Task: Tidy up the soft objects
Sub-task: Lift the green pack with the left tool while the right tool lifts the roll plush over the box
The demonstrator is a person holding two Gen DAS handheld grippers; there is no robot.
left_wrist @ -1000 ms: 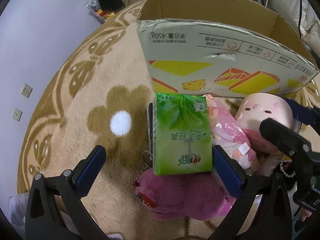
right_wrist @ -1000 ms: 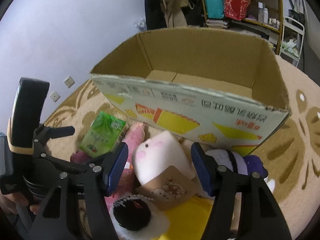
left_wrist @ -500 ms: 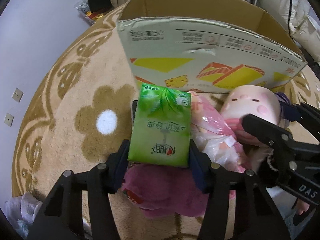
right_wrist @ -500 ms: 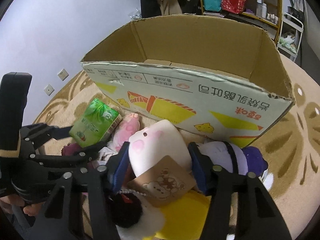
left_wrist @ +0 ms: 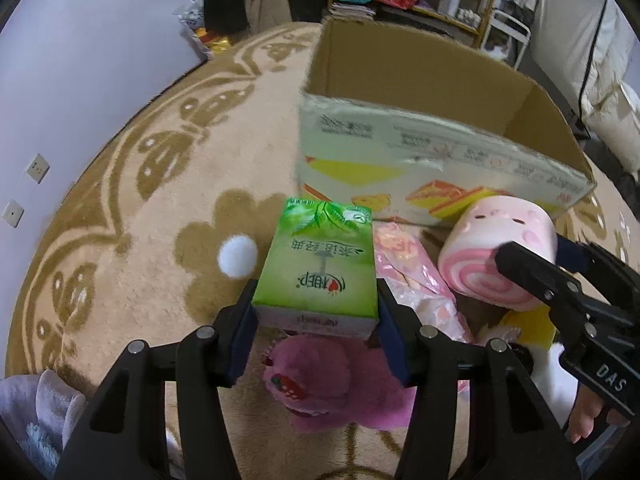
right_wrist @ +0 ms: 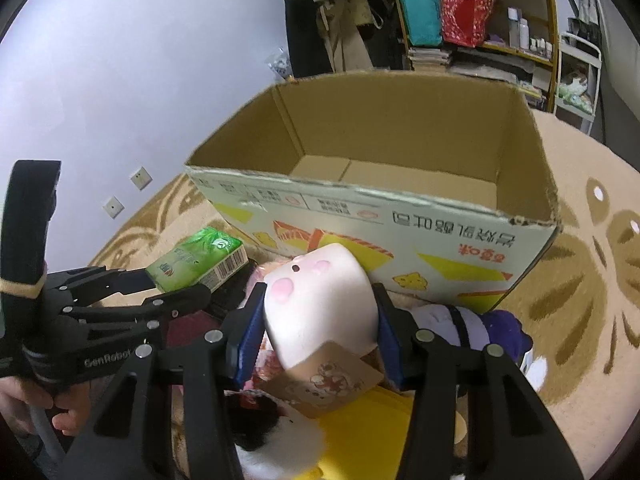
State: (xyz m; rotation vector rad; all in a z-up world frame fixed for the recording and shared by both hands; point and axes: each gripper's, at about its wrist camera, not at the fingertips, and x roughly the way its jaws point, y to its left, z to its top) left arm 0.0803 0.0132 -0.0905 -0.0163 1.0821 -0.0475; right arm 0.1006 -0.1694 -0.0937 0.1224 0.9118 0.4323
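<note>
My left gripper (left_wrist: 316, 332) is shut on a green tissue pack (left_wrist: 320, 268) and holds it above the pile; the pack also shows in the right wrist view (right_wrist: 196, 258). My right gripper (right_wrist: 320, 336) is shut on a pink-and-white roll-shaped plush (right_wrist: 320, 304), lifted off the pile; it shows in the left wrist view (left_wrist: 500, 248) too. An open cardboard box (right_wrist: 372, 216) stands just beyond, its inside bare. The box also shows in the left wrist view (left_wrist: 432, 148).
A magenta plush (left_wrist: 332, 388), a pink plastic bag (left_wrist: 412, 272), a purple-and-white plush (right_wrist: 472, 324) and a yellow plush (right_wrist: 352, 432) lie on the beige patterned rug (left_wrist: 160, 208). Shelves (right_wrist: 472, 12) and hanging clothes stand behind the box.
Both grippers closed, the left on the tissue pack and the right on the roll plush. Both objects have been lifted off the pile toward the box.
</note>
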